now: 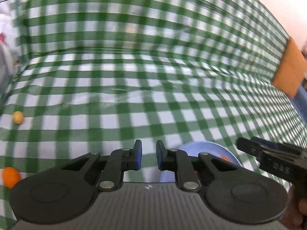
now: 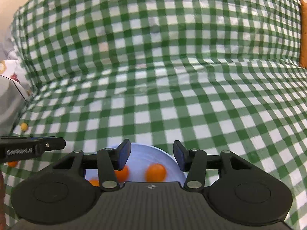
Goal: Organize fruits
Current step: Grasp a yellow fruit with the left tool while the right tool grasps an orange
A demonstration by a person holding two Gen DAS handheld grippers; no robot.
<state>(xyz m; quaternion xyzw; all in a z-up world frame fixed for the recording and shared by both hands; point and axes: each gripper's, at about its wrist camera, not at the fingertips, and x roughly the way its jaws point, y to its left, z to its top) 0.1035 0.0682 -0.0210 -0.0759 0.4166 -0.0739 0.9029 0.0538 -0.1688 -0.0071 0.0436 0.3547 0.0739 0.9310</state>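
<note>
A pale blue plate (image 2: 145,153) lies on the green checked cloth right under my right gripper (image 2: 152,157), which is open and empty above it. Three orange fruits lie on the plate: one in the middle (image 2: 155,172), one behind the left finger (image 2: 122,173), one at the left edge (image 2: 94,182). My left gripper (image 1: 149,157) is open by a narrow gap and empty, left of the plate (image 1: 209,149). An orange fruit (image 1: 10,175) and a yellow fruit (image 1: 18,117) lie on the cloth at the far left. The yellow fruit also shows in the right wrist view (image 2: 24,126).
The checked cloth (image 2: 172,76) rises at the back like a covered backrest. An orange-brown block (image 1: 289,71) sits at the right edge. Patterned fabric (image 2: 7,80) lies at the far left. The other gripper shows in each view (image 1: 272,157) (image 2: 30,148).
</note>
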